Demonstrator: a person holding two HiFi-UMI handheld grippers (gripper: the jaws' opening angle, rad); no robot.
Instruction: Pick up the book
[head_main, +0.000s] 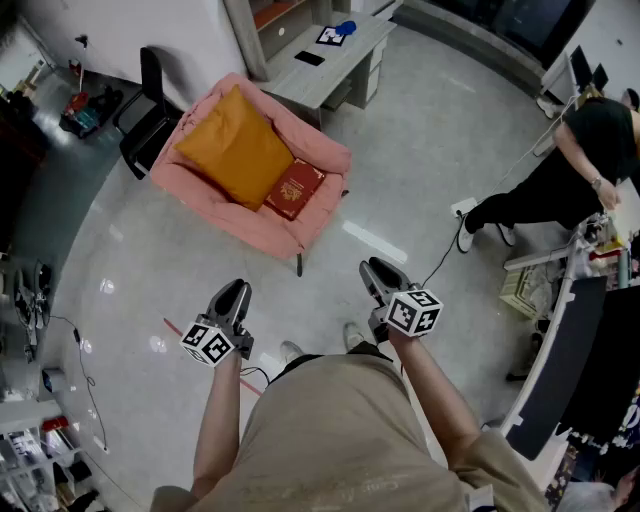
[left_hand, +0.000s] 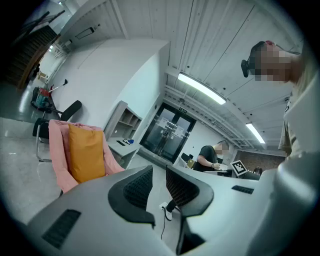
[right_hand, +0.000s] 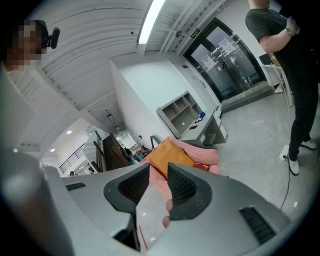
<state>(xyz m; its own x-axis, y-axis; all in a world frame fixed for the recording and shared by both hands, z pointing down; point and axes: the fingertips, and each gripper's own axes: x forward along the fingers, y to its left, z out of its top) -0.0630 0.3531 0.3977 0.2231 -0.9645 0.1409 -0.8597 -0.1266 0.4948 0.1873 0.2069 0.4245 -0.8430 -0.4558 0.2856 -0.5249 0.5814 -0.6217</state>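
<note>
As seen from the head view, a pink armchair (head_main: 205, 205) stands on the floor beside a grey desk (head_main: 335, 68). An orange cushion (head_main: 235, 145) fills most of its seat. The red book (head_main: 294, 188) lies flat beside the cushion, near the armchair's rim. Left claw (head_main: 233, 290) and right claw (head_main: 378, 268) are narrow, empty, well apart from the armchair.

book (head_main: 294, 188): dark red, gold pattern | cushion (head_main: 235, 148): orange | armchair (head_main: 262, 232): pink | floor (head_main: 420, 170): pale grey, glossy | desk (head_main: 330, 62): grey | wearer's shirt (head_main: 330, 440): beige
</note>
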